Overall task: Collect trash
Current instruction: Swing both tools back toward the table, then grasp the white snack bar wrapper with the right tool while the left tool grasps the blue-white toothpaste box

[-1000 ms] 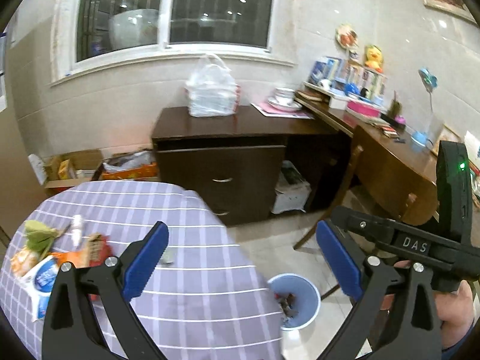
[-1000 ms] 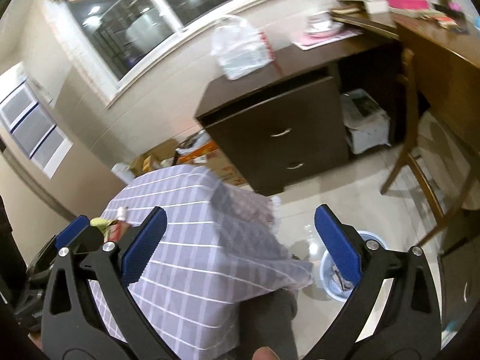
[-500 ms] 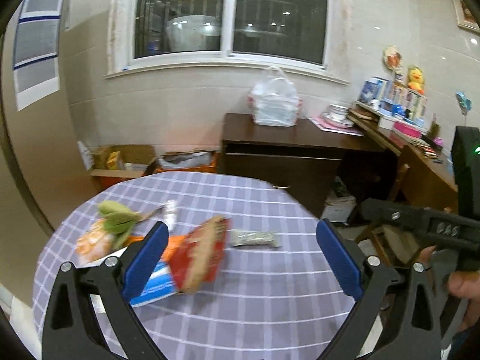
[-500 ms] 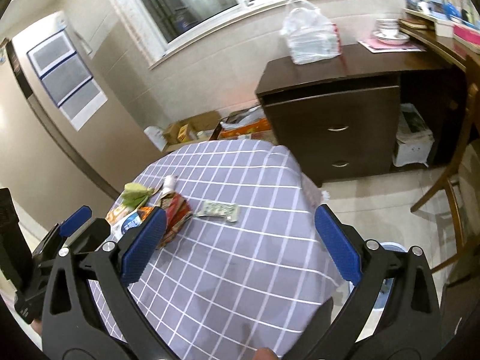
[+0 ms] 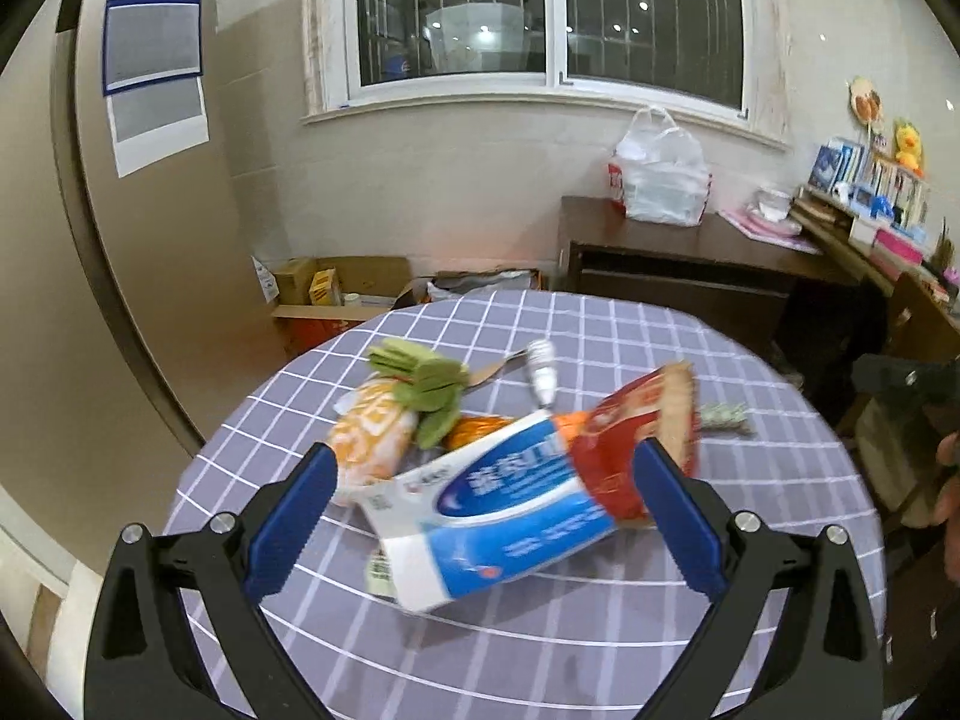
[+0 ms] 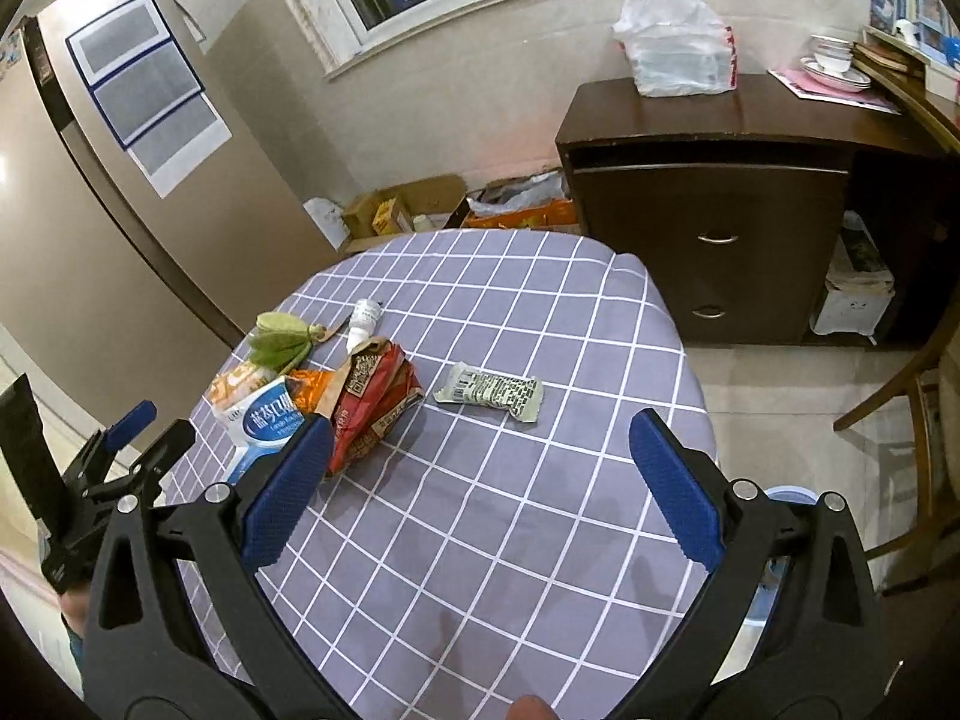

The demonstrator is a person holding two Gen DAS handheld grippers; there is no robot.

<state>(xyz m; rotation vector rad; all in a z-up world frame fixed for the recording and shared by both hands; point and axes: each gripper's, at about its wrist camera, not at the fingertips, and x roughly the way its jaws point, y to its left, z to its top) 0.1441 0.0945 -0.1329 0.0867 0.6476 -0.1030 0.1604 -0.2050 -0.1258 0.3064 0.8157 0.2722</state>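
A: Right wrist view, from the left: the left gripper (image 6: 129, 444) hangs just off the table's left edge, jaws spread wide, holding nothing.

B: And the trash?

A: Bunched near that left edge of the round table (image 6: 540, 540): a green leafy bundle (image 6: 279, 342), an orange packet (image 6: 231, 384), a blue-and-white pouch (image 6: 264, 420), a red snack bag (image 6: 375, 402) and a small white bottle (image 6: 363, 321) at the far side of the pile. Right of the red bag, apart from it, lies a pale printed wrapper (image 6: 489, 390).

B: Open room?

A: The checked cloth is bare across the near and right parts, up to the right edge. The right gripper (image 6: 477, 495) hovers over that stretch, jaws wide, nothing between them.

B: Past the right edge?

A: Tiled floor, a blue bin (image 6: 792, 495) low beside the table, partly hidden by the gripper, and a dark cabinet (image 6: 708, 204) farther off.

B: Left wrist view?

A: The pouch (image 5: 504, 510) sits between the wide blue pads (image 5: 288, 516), blurred; contact unclear.
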